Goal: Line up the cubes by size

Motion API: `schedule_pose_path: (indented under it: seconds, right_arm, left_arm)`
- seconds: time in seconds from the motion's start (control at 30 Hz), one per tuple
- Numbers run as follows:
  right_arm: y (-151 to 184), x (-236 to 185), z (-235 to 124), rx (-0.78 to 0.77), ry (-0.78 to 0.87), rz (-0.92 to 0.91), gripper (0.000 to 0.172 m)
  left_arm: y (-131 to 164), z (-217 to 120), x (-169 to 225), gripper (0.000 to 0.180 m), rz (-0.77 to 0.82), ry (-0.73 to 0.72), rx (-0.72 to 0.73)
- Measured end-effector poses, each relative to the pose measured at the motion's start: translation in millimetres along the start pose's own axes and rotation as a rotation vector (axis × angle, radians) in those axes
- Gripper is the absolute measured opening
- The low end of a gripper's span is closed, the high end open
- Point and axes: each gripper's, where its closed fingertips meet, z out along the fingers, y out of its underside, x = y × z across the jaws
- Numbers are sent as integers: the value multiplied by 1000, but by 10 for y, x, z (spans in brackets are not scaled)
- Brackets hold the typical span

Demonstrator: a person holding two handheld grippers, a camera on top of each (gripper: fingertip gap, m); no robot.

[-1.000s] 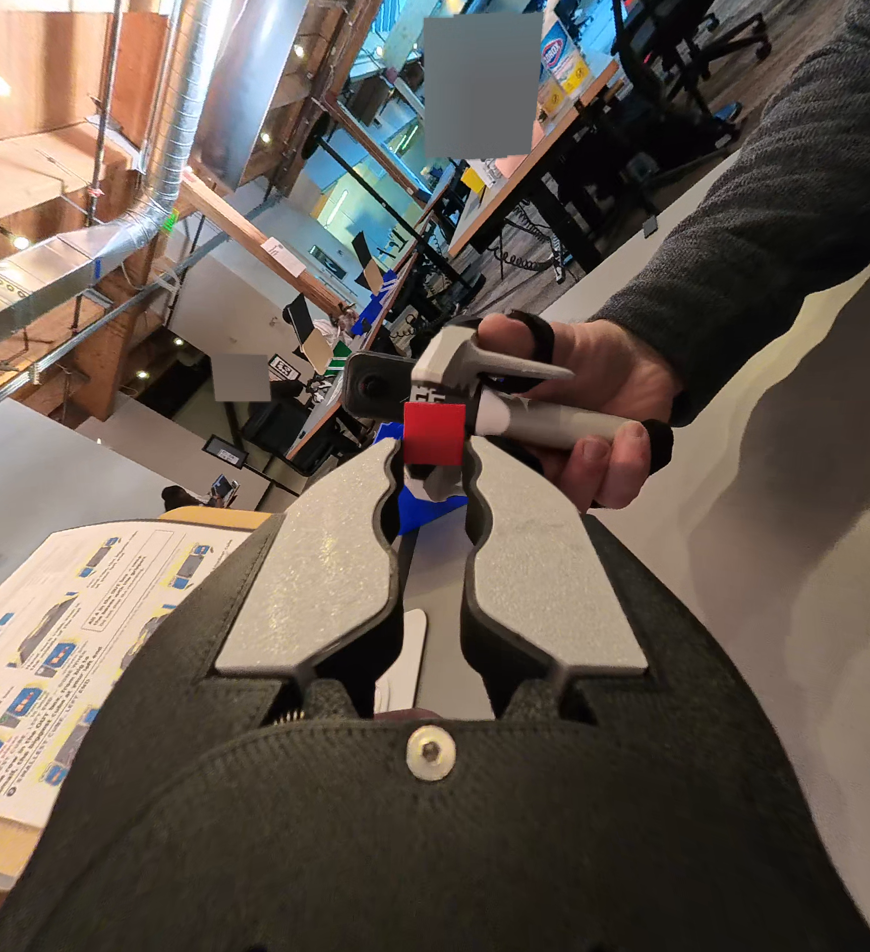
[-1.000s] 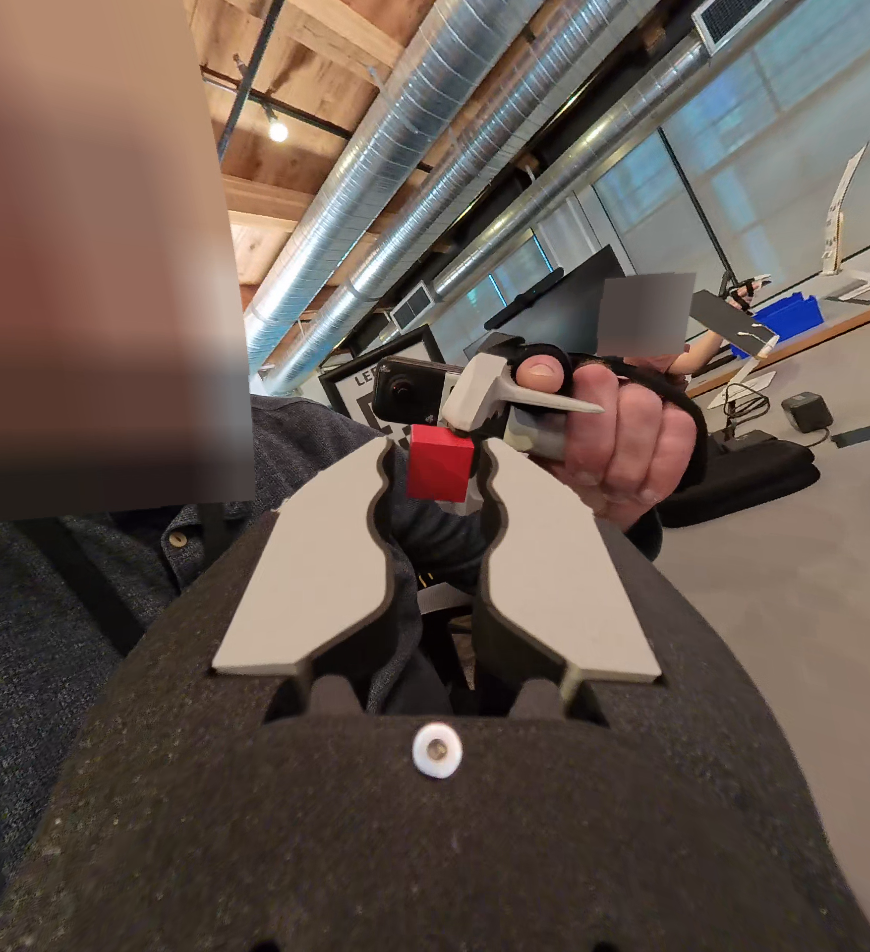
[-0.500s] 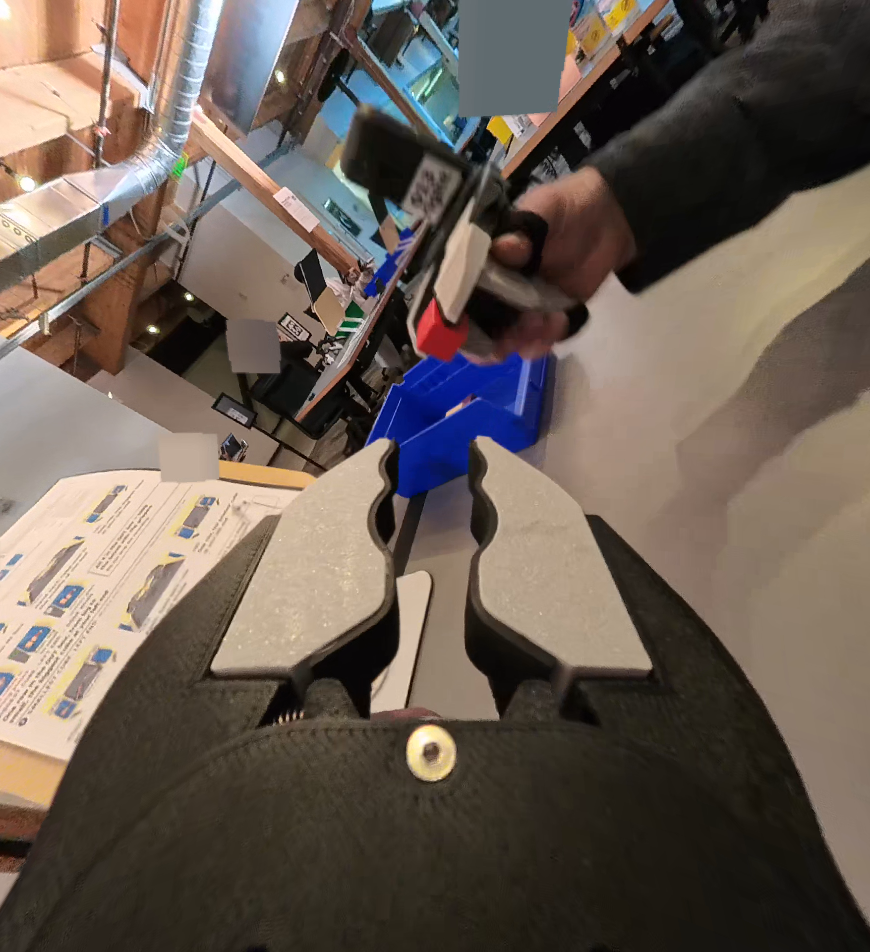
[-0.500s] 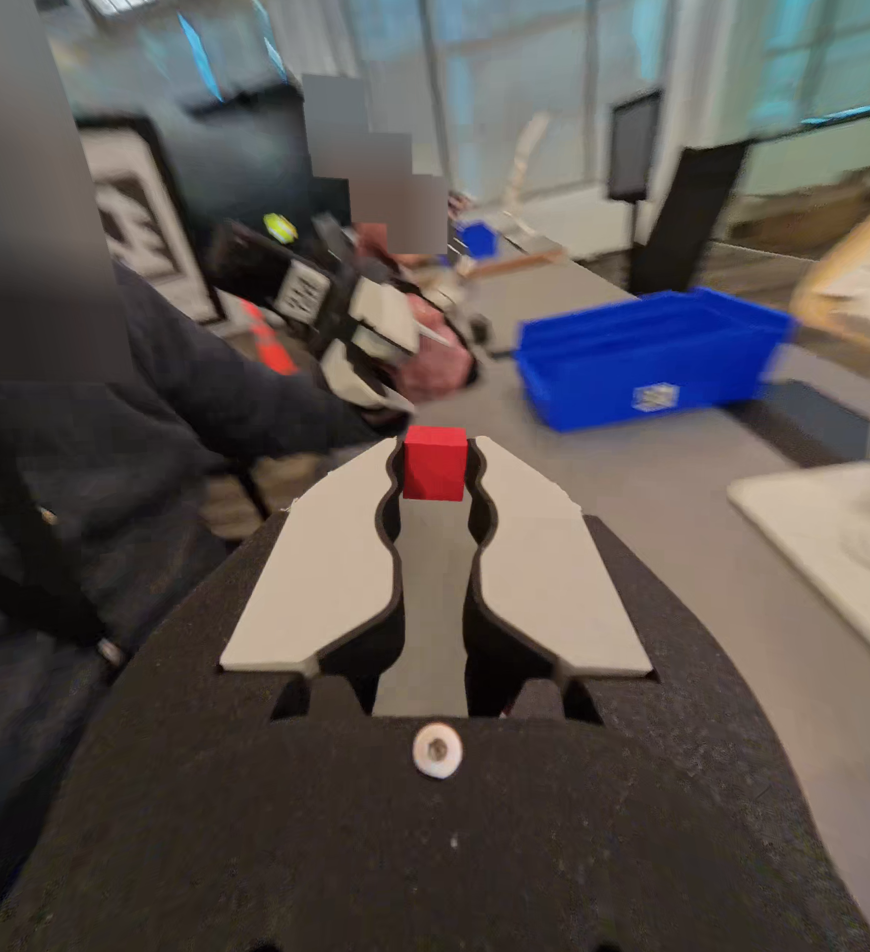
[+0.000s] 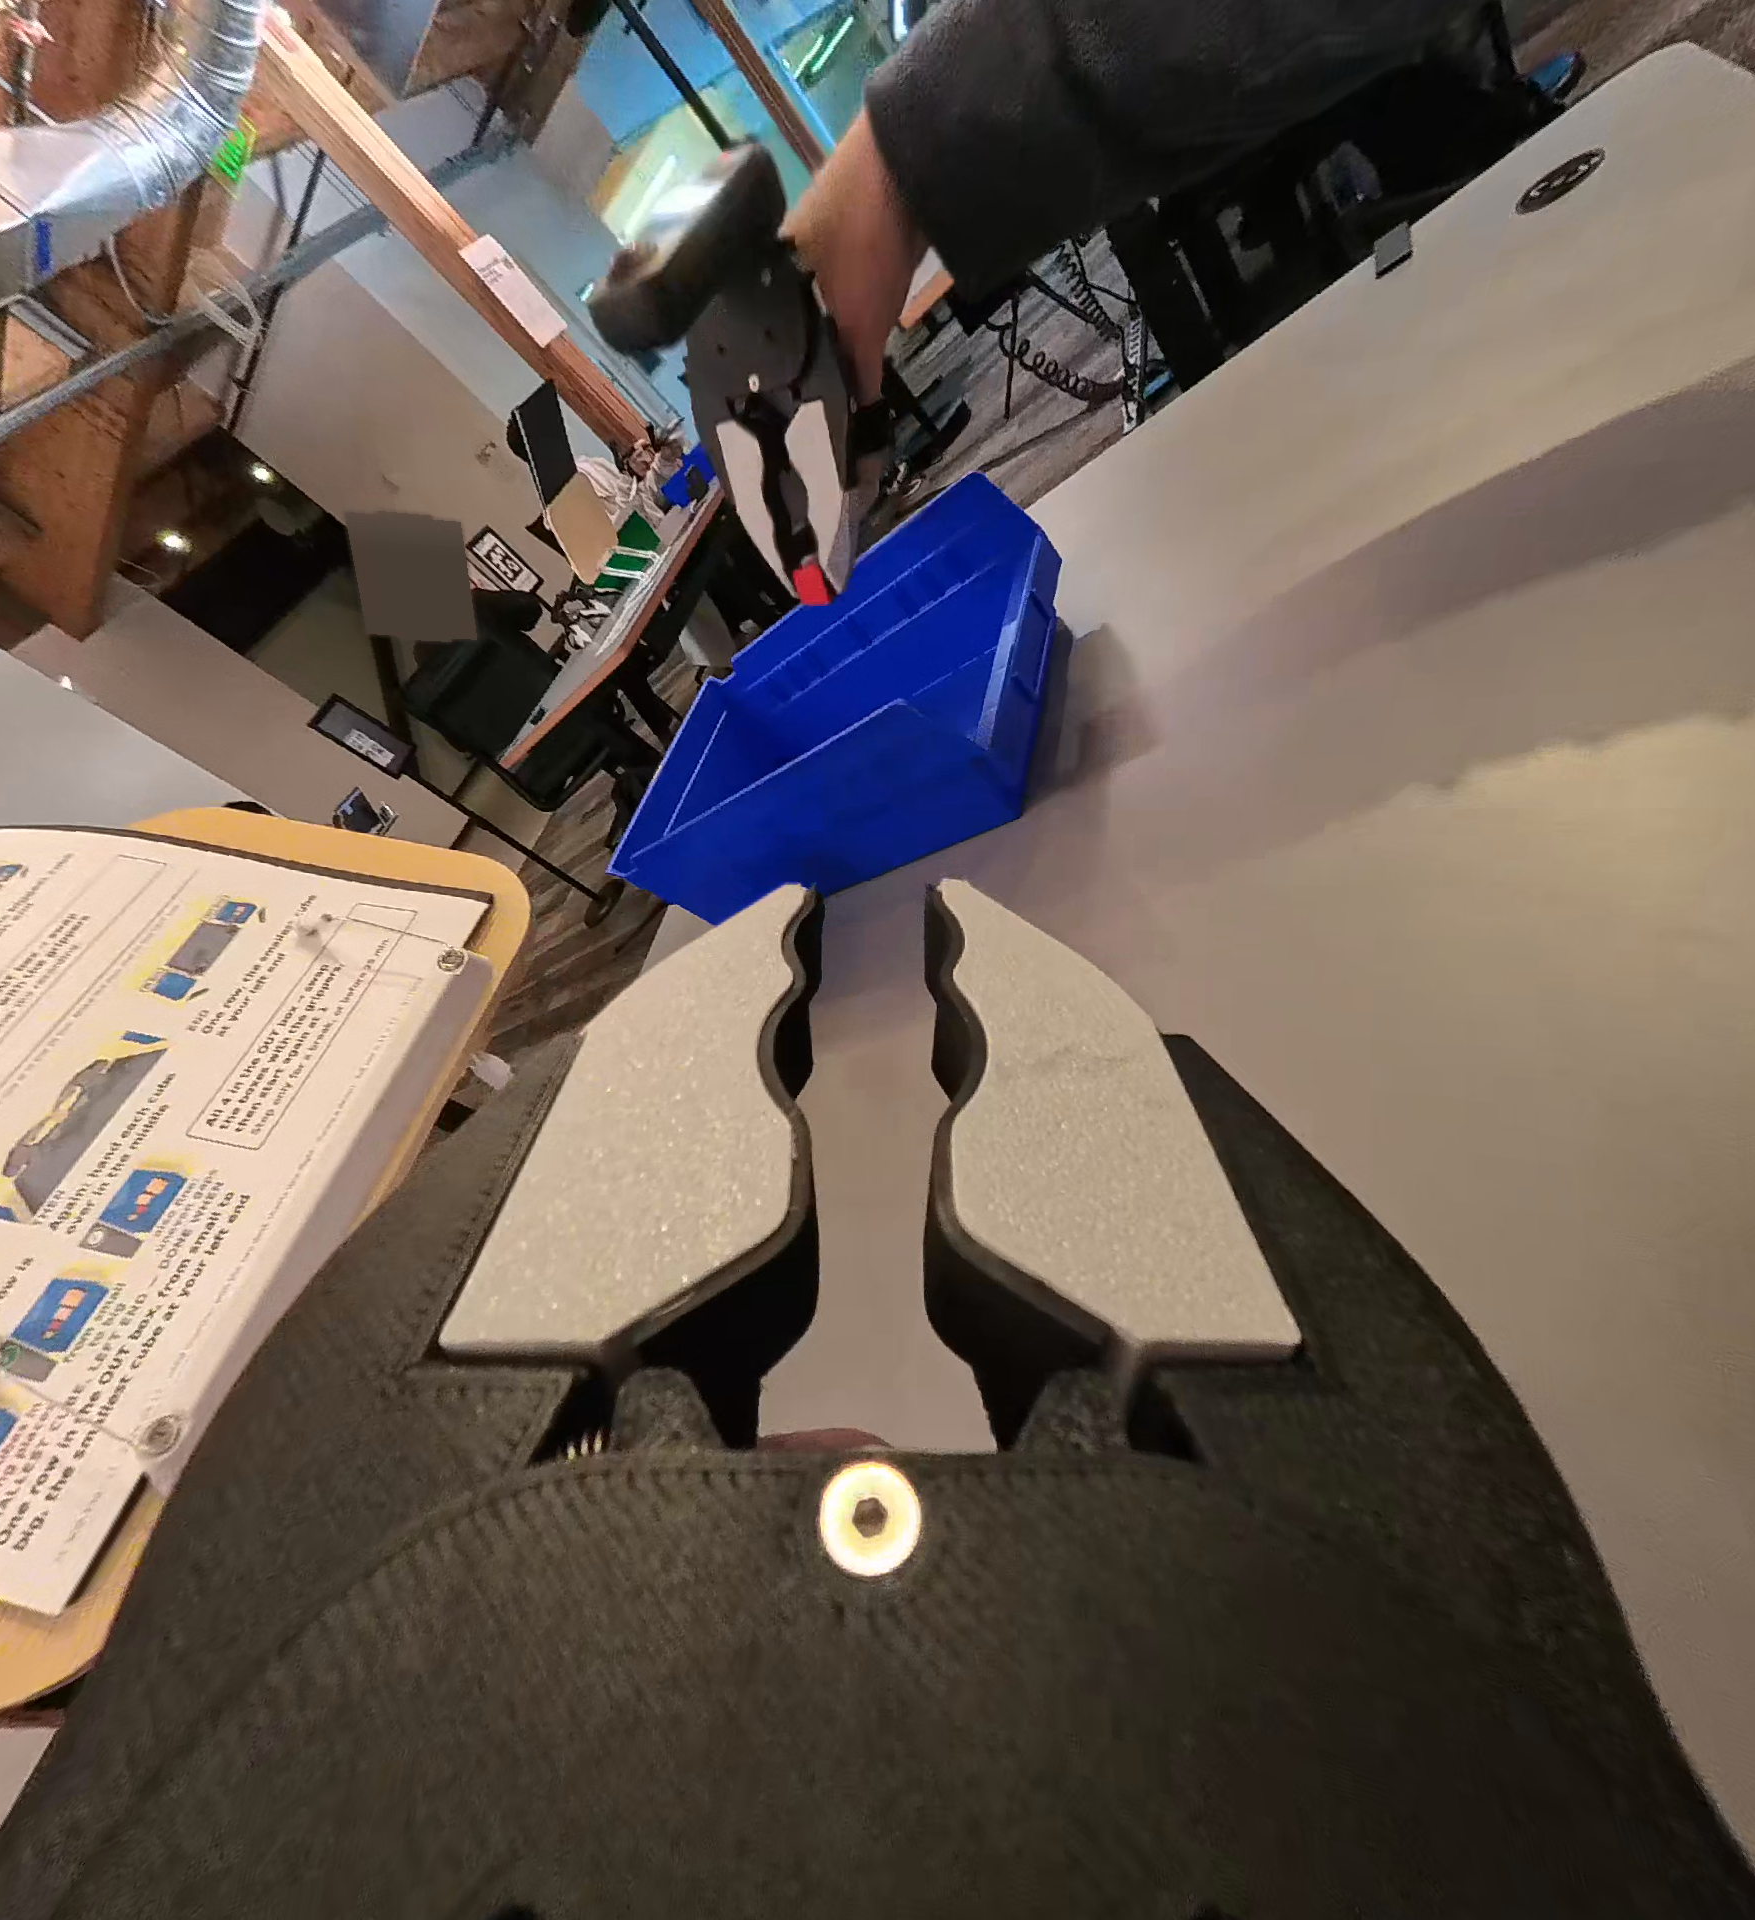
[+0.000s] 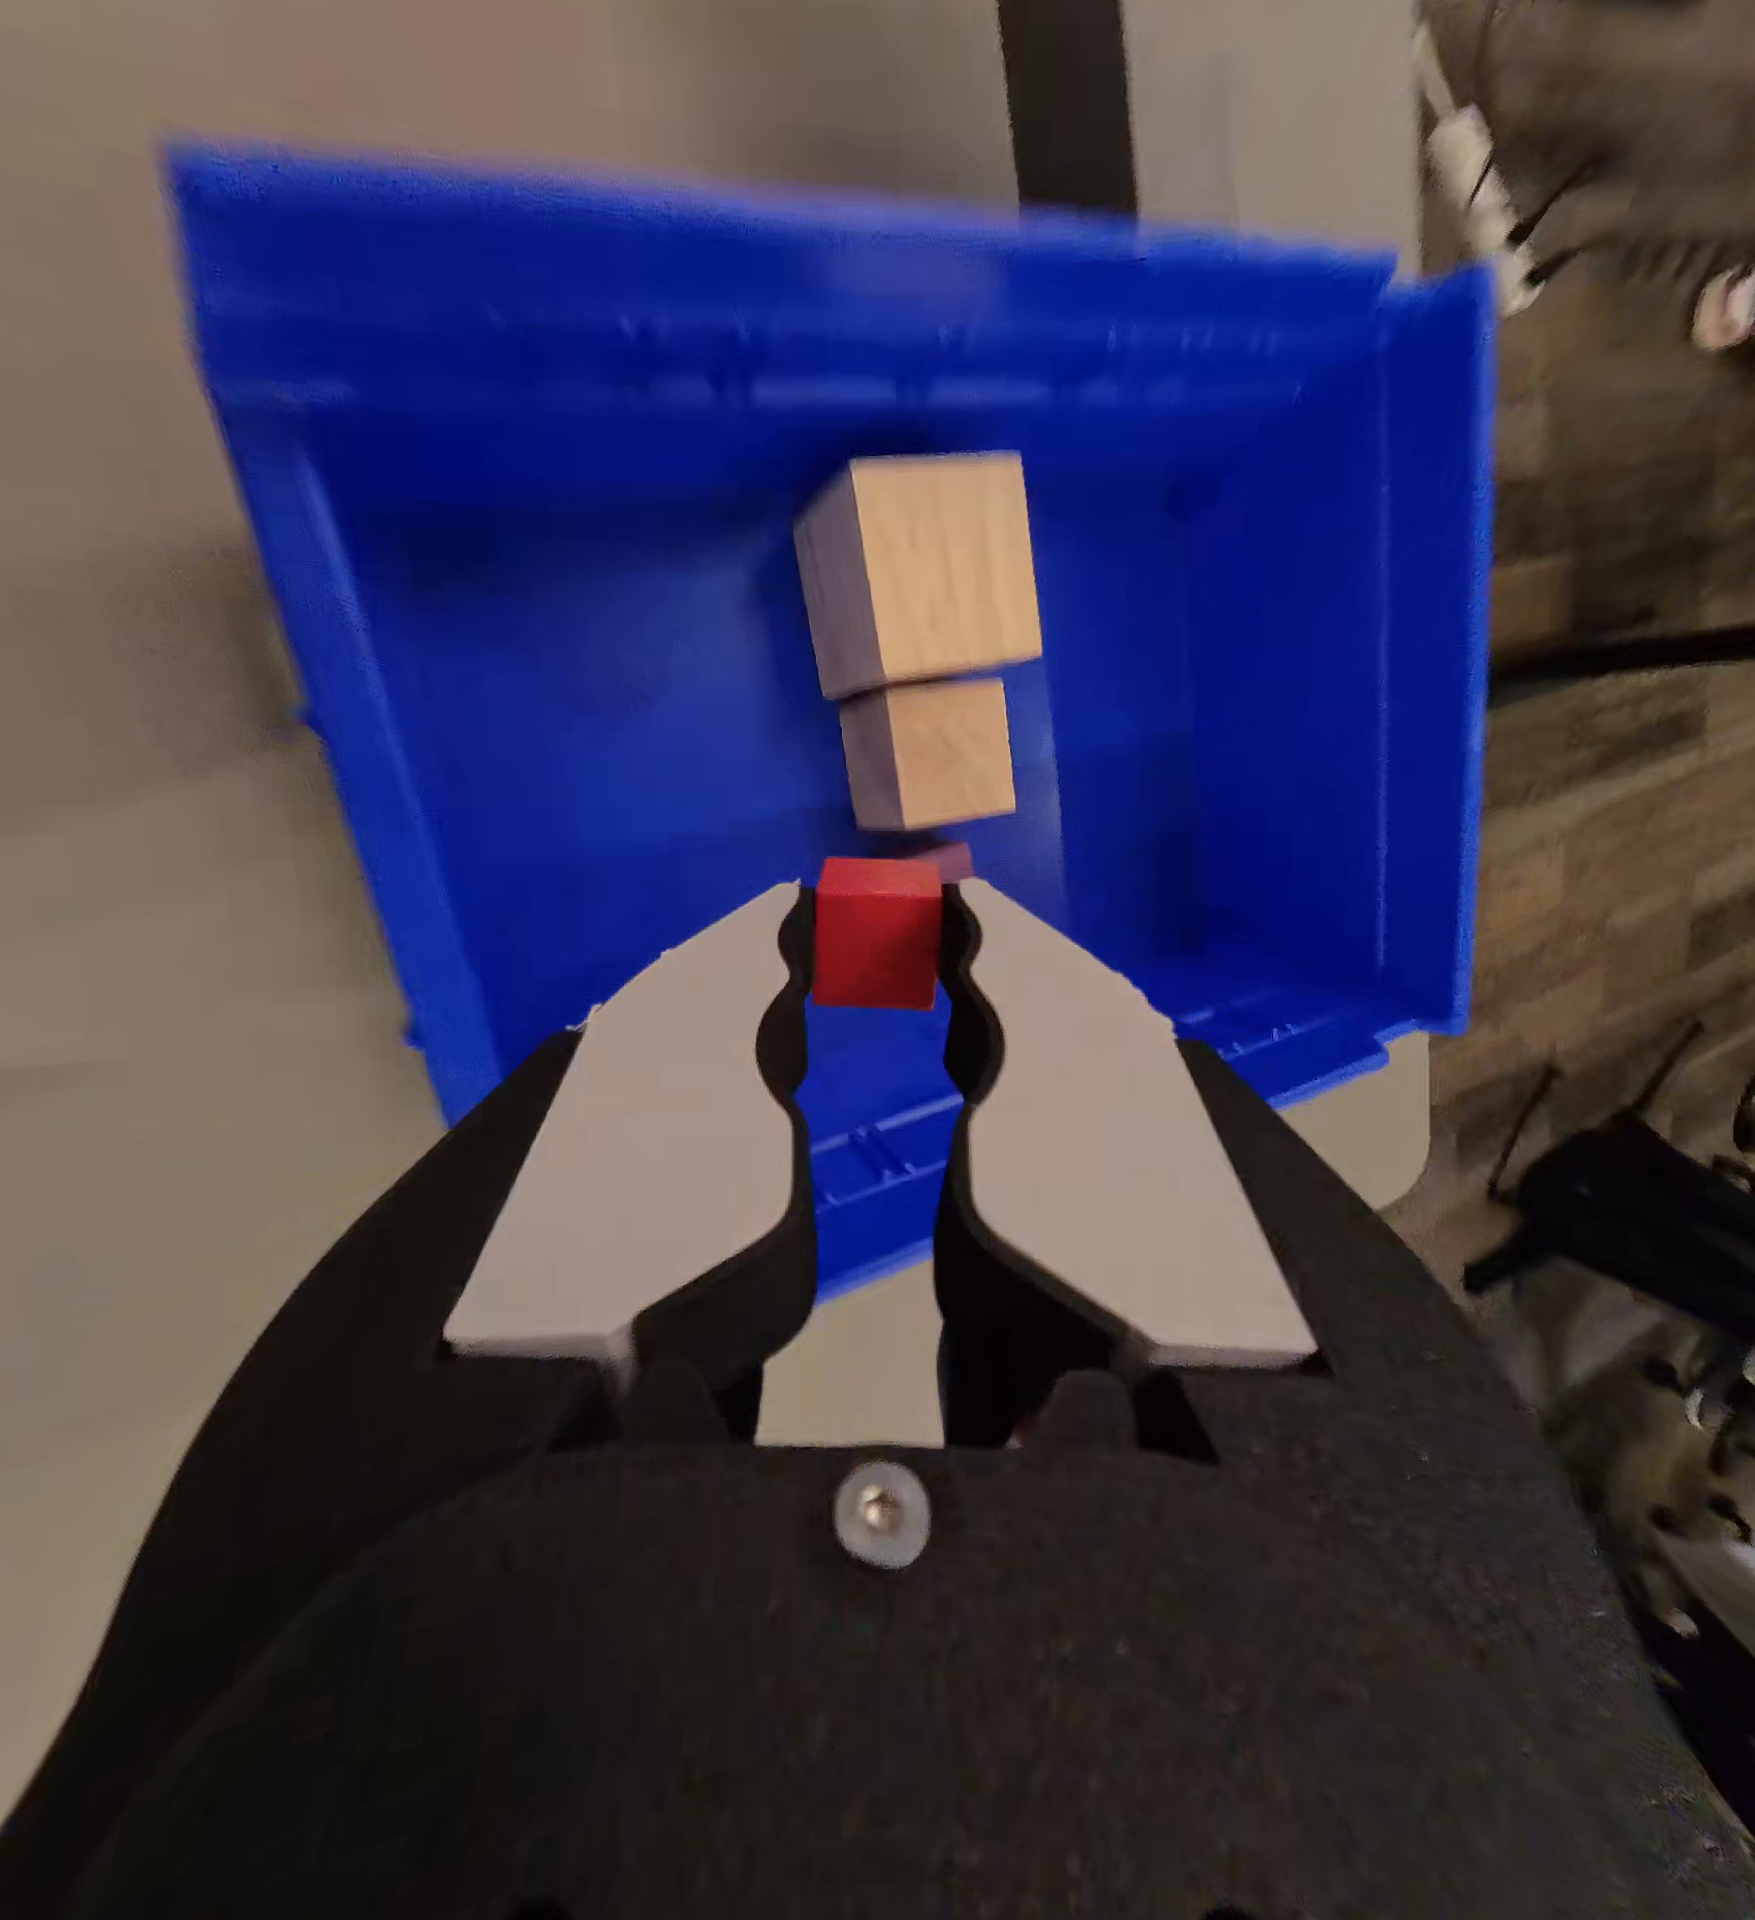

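My right gripper (image 6: 875,914) is shut on a small red cube (image 6: 873,940), with both pads pressed on its sides. It holds the cube above the open blue bin (image 6: 561,623). In the bin a large wooden cube (image 6: 920,571) and a medium wooden cube (image 6: 930,753) lie in a row. A smaller cube (image 6: 948,860) shows just behind the red one, mostly hidden. My left gripper (image 5: 871,904) is open and empty, low over the grey table (image 5: 1424,935), short of the bin (image 5: 852,758). The left wrist view shows the right gripper (image 5: 805,561) with the red cube (image 5: 808,584) over the bin's far side.
A printed instruction sheet (image 5: 125,1143) on a wooden board lies left of my left gripper. The bin stands near the table's corner, with floor (image 6: 1631,831) beyond it. A person's dark sleeve (image 5: 1112,104) reaches in from above. One gripper's finger ends stand about 40 cm off the other's.
A second ago both grippers met at the red cube. The left one let go and drew back, and the right one took the cube and swung it down over the blue bin.
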Motion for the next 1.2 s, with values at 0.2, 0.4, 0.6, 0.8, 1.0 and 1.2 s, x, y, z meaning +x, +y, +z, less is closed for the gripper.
schedule_pose_path:
  seconds: [0.2,0.4,0.6,0.8,1.0,1.2]
  right_arm:
    - [401,171,437,-225,-92,-70,22]
    - [619,220,705,-402,-184,-150,23]
    - [727,271,840,-508,-230,-195,23]
    - [764,242,939,-593,-284,-251,23]
    - [853,180,1024,-644,-323,-262,23]
    - [895,189,1062,-694,-324,-264,23]
  left_arm:
    - [82,65,44,18,-10,15,-13]
    - [145,95,72,17,-21,27,-17]
    - [192,83,68,17,-28,25,-17]
    - [208,76,56,17,-36,18,-9]
    - [226,65,58,16,-39,18,-4]
    - [239,53,41,17,-44,14,-3]
